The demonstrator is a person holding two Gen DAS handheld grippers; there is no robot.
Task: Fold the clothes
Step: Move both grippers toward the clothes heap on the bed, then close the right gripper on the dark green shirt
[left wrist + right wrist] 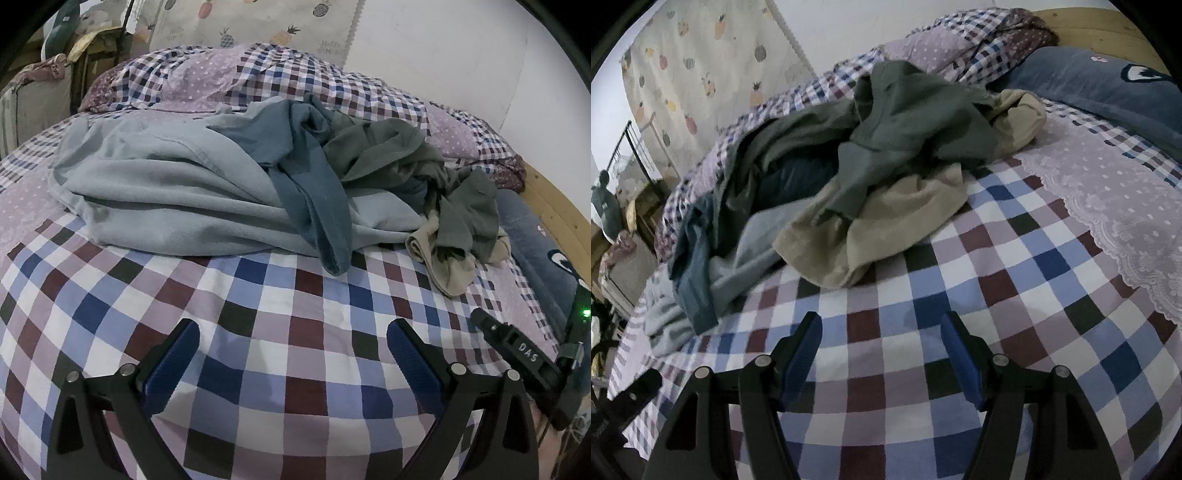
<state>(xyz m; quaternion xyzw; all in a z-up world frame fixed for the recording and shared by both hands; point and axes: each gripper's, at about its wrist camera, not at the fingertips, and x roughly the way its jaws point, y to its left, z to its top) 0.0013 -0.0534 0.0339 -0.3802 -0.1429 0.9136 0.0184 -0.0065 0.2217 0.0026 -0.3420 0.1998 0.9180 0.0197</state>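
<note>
A heap of clothes lies on the checked bedsheet (280, 314). It holds a light grey-blue garment (159, 192), a darker teal one (314, 177), an olive green one (399, 155) and a beige one (443, 262). In the right wrist view the beige garment (886, 229) lies nearest, with the olive green garment (916, 125) draped over it and the teal garment (696, 280) at the left. My left gripper (293, 332) hovers open over bare sheet short of the heap. Over the checked bedsheet (997, 295), my right gripper (881, 325) is also open and holds nothing.
A rumpled checked and dotted quilt (229, 74) lies behind the heap. A dark blue pillow (1108, 85) rests by the wooden bed frame (550, 199). The other gripper's black body (524, 350) shows at the right. Furniture and boxes (40, 85) stand left of the bed.
</note>
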